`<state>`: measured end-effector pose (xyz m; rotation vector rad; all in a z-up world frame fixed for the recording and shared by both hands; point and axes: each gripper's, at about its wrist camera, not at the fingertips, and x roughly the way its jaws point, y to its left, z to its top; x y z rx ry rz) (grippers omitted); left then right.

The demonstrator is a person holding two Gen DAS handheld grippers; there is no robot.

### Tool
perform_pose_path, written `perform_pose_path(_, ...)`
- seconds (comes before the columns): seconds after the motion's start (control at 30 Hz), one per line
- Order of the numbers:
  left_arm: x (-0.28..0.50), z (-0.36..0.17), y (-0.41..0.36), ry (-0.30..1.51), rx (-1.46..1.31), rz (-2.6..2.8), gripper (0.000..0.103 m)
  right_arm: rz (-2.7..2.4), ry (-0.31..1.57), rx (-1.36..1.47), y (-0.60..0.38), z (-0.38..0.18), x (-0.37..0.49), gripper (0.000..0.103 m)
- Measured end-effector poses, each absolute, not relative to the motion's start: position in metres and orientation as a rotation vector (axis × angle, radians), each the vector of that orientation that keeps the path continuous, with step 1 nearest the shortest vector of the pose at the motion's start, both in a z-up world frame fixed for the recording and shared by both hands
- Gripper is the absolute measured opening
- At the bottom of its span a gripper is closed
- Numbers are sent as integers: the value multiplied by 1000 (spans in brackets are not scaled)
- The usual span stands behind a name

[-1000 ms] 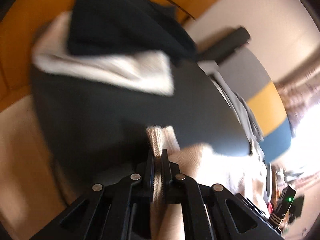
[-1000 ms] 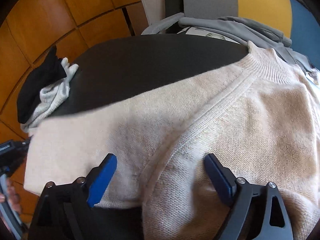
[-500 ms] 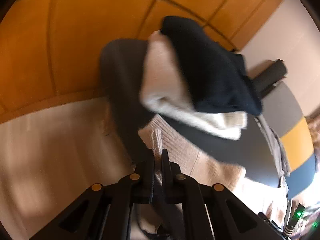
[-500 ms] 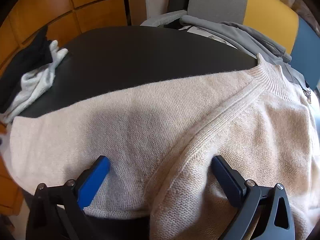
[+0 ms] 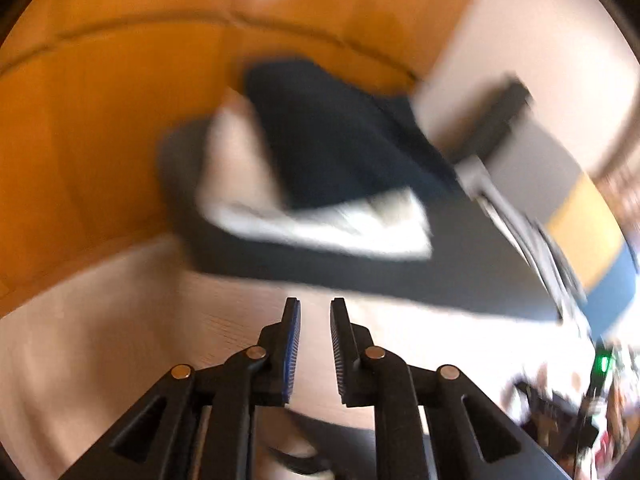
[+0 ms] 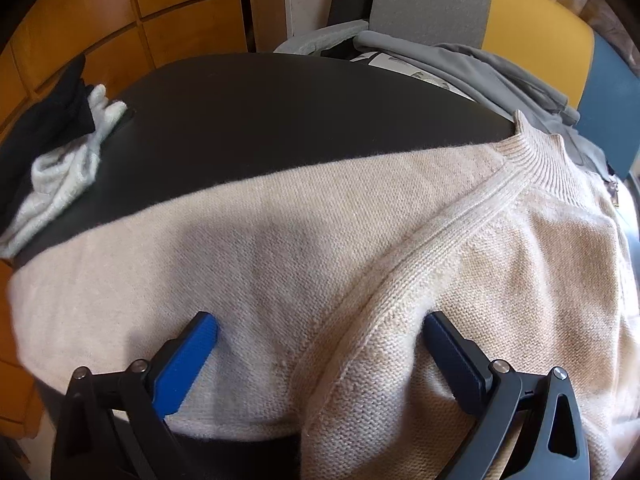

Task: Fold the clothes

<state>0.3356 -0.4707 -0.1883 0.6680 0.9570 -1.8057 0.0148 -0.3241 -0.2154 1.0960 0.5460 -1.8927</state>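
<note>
While the right gripper (image 6: pixel 320 344) is hovering low over the near edge of the table (image 6: pixel 280 112), its jaws are standing spread wide with nothing between them, one blue pad on each side of a raised fold in the cream sweater (image 6: pixel 304 248). The sweater is lying flat across the near half of the table, its long axis running from the left edge toward the far right corner. Its ribbed collar (image 6: pixel 532 152) is pointing to the far right, and a raglan seam is slanting from that collar down toward the near edge. The left end of the sweater is hanging over the left edge.

In the left wrist view, which is badly blurred, the left gripper (image 5: pixel 314 308) is showing its jaws slightly parted, pinching nothing, with pale knit under them.

Beyond the sweater, bare dark tabletop is stretching across. At the far left corner a light grey knit (image 6: pixel 68 172) is lying crumpled, with a dark navy garment (image 6: pixel 48 116) resting on it. Along the far right edge grey clothes (image 6: pixel 500 68) are piling up, touching the collar. Behind the table, wooden panelling (image 6: pixel 80 20) and a grey, yellow and blue panel (image 6: pixel 532 28) are standing.
</note>
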Motion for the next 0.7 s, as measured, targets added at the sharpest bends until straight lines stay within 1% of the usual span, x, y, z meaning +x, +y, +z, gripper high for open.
perform_pose_path(0.07, 309, -202, -473, 971, 754, -1829, 14, -1871, 383, 1068, -306, -194, 13, 80)
perform_pose_path(0.17, 291, -208, -476, 918, 806, -1837, 14, -1828, 146, 958, -258, -146, 15, 80)
perform_pose_path(0.27, 273, -214, -479, 864, 857, -1844, 14, -1826, 39, 836, -196, -104, 16, 81)
perform_pose_path(0.4, 275, -203, -469, 854, 830, -1885, 14, -1931, -39, 867, -99, -91, -5, 83)
perform_pose_path(0.5, 276, -190, -456, 854, 799, -1951, 14, -2049, -5, 978, -35, -103, -14, 83)
perform_pose_path(0.57, 266, -172, -430, 871, 790, -2162, 14, -2088, -28, 1065, 5, -114, -13, 83)
perform_pose_path(0.63, 242, -165, -390, 897, 913, -2437, 15, -2113, -35, 1104, 31, -121, -3, 83)
perform_pose_path(0.7, 219, -168, -352, 882, 1069, -2614, 15, -2160, -17, 1143, 48, -130, 2, 83)
